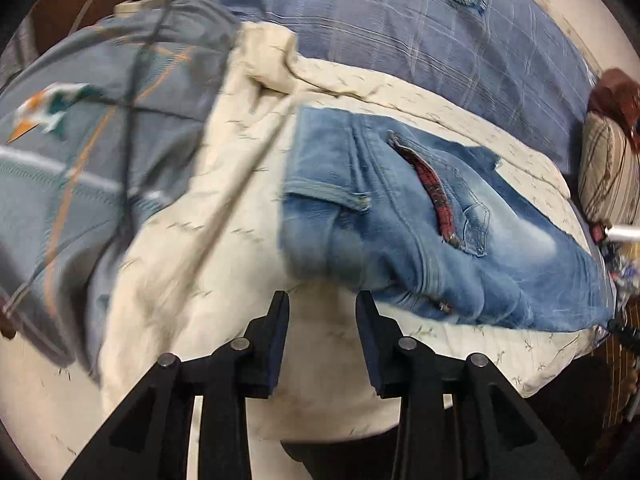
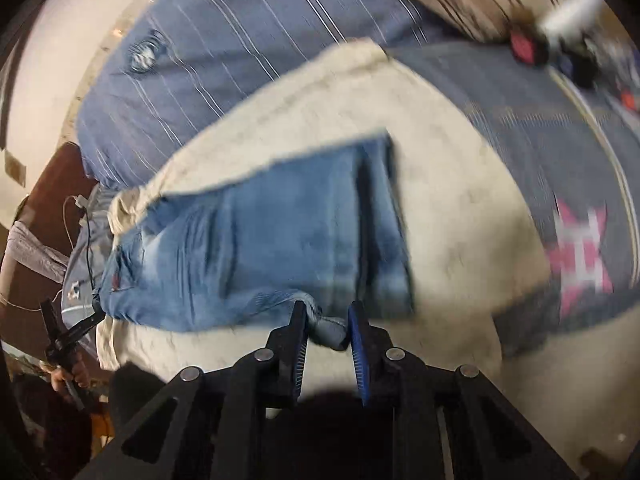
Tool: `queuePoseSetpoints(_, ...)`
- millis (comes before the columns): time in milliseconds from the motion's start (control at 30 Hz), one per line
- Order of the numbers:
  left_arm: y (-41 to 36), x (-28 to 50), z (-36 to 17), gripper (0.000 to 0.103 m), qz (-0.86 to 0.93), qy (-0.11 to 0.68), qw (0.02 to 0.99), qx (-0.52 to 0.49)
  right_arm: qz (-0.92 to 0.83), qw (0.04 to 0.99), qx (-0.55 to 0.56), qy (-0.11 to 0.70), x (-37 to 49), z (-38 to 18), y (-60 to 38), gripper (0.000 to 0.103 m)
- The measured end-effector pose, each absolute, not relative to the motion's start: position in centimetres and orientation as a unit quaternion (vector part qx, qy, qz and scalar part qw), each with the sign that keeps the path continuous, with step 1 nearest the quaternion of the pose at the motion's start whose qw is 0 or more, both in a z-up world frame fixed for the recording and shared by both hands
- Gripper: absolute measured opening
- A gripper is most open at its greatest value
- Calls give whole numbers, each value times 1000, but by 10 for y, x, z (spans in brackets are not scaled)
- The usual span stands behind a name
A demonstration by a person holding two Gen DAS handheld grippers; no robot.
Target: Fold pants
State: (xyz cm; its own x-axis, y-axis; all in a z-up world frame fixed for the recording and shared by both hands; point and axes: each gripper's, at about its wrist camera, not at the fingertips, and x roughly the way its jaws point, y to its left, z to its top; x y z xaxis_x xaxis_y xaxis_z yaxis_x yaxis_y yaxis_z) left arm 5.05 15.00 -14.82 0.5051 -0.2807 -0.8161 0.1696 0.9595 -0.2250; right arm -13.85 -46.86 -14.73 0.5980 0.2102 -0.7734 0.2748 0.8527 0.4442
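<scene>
Light blue jeans [image 1: 400, 220] lie folded on a cream quilt [image 1: 208, 240], with the open fly and its red lining facing up. My left gripper [image 1: 322, 300] is open, just short of the jeans' near edge, with nothing between its fingers. In the right wrist view the jeans [image 2: 280, 232] lie across the quilt [image 2: 460, 208]. My right gripper [image 2: 328, 312] has a fold of the denim's near edge between its fingers. The left gripper [image 2: 96, 312] also shows at the far left, at the jeans' other end.
A blue striped bedsheet [image 1: 420, 32] lies beyond the quilt. A grey blanket with a teal and orange logo [image 1: 72, 140] lies to the left, with a dark cable across it. A striped pillow [image 1: 608, 172] and small clutter sit at the right. A grey blanket with a pink star [image 2: 580, 252] lies right.
</scene>
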Motion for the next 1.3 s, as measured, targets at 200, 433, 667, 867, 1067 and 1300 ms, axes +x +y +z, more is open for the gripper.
queuePoseSetpoints(200,142,23,-93,46,-143,413,898,-53,-42,883,261,387,-153,-109,-488,27)
queuePoseSetpoints(433,60,28,-78,62,-185,393,901,-19,-53,907,246,338,-96,-94,-481,81)
queuePoseSetpoints(667,24,53,-120,63,-155,453,878,1,-63,834,318,446,-25,-156,-501,26)
queuePoseSetpoints(867,24,56,-128,63,-140,466,874,6,-30,877,307,368,-30,-109,-497,3)
queuePoseSetpoints(1067,24,56,-129,63,-132,457,879,7,-92,905,269,317,-38,-94,-499,3)
queuePoseSetpoints(1300,25,63,-157,69,-108,490,864,38,-99,863,339,363,-32,-150,-523,6)
